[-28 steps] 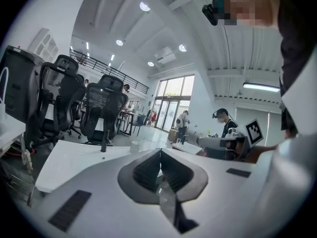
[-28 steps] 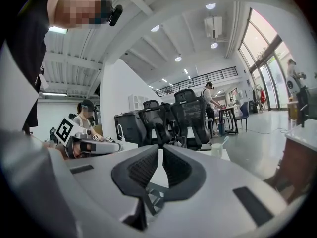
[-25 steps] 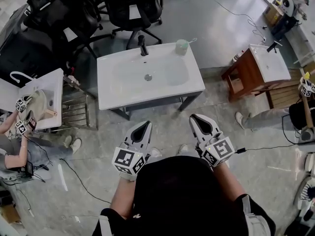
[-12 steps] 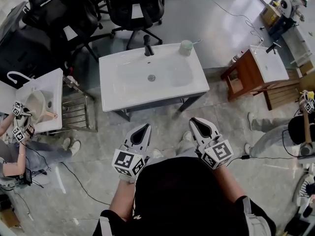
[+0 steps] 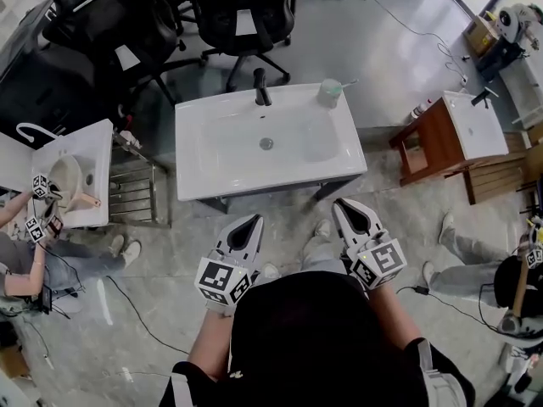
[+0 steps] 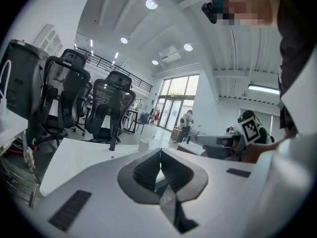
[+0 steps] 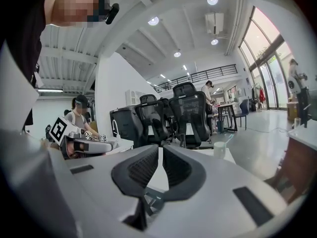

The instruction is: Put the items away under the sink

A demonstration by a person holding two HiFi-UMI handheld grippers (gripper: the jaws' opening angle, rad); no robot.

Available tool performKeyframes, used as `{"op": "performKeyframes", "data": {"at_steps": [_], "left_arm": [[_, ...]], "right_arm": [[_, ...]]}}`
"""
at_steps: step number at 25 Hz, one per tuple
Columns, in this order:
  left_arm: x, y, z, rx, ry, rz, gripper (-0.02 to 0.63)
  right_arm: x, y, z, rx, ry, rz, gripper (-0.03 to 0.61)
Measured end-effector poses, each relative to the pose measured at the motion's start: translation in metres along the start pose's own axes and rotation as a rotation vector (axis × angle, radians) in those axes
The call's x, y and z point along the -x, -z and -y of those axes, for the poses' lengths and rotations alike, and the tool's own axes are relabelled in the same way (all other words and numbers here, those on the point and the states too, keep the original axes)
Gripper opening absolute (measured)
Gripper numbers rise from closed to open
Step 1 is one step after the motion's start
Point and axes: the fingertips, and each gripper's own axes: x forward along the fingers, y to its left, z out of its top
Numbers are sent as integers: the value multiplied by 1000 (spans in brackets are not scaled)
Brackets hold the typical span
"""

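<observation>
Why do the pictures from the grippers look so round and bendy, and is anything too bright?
Left gripper view: a wide-angle lens curves the room and leaves dark corners, and the shut left gripper, so near the camera, looks a little soft. Right gripper view: the same round bending, and the tall windows glare white. Head view: evenly lit, with the white sink the brightest thing.

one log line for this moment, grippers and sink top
left gripper: shut, empty | right gripper: shut, empty | both: short of sink front edge | cup: on sink, right of faucet | task: nothing picked up
</observation>
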Motion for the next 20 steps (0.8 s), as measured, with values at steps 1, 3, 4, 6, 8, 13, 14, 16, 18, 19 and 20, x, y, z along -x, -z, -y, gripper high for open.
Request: {"op": "performKeyframes", "data": {"at_steps": [1,3,4,6,8,13,14,16,18,19,20], "left_arm": [[-7,0,0,-1,-5,-4,23],[-22,-2,0,1,-18,-10,23],[-31,-3,1,2,-25,-11,23],[-49,-7,4,3,-37,-15,23],[-68,-13,7,1,-48,-17,23],[-113,-25,15,-3,-72,-21,23],[-121,-27,17,-3,-78,-23,23],[-138,-29,21,-3,-90,-27,23],[-155,-29,27,-6,-103,-34,23],[-162,-29,30,-7,-110,-38,23],[-170,-30,32,-8,-118,-42,23]], "right_arm": [[-3,-2,8,-3,-3,1,46],[-9,-4,25,-8,-12,1,46],[-11,-6,34,-12,-18,0,46],[-16,-9,53,-20,-32,-4,46],[-22,-13,73,-28,-43,-6,46],[-35,-23,119,-54,-67,-6,46],[-37,-25,128,-56,-73,-5,46],[-39,-29,146,-62,-84,-3,46],[-40,-32,165,-69,-94,0,46],[-40,-34,174,-73,-100,2,46],[-41,-36,183,-78,-106,4,46]]}}
